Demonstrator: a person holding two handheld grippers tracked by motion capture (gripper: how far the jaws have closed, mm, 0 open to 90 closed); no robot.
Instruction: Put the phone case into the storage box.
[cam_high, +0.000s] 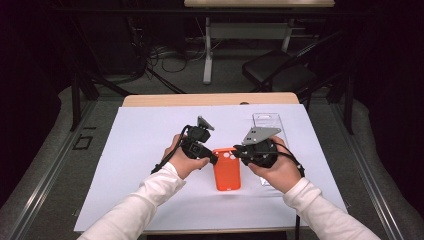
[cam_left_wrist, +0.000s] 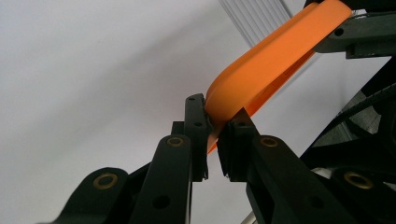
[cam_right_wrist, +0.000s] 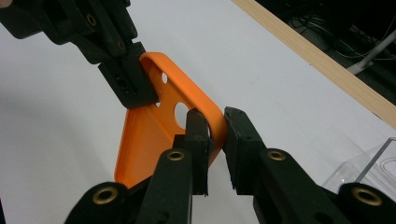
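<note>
An orange phone case (cam_high: 227, 170) is held between both grippers above the white mat, near the table's middle. My left gripper (cam_high: 214, 159) is shut on the case's top left corner; in the left gripper view its jaws (cam_left_wrist: 215, 140) pinch the orange rim (cam_left_wrist: 261, 70). My right gripper (cam_high: 237, 153) is shut on the top right corner; in the right gripper view its jaws (cam_right_wrist: 215, 135) clamp the case's edge (cam_right_wrist: 154, 135) beside the camera hole. The left gripper's jaws (cam_right_wrist: 128, 79) show there too, biting the far corner.
A clear plastic box (cam_high: 269, 125) lies on the mat behind the right hand, its corner also in the right gripper view (cam_right_wrist: 369, 163). The white mat (cam_high: 140, 150) covers a wooden table (cam_high: 210, 99). A dark chair (cam_high: 280, 70) stands beyond the table.
</note>
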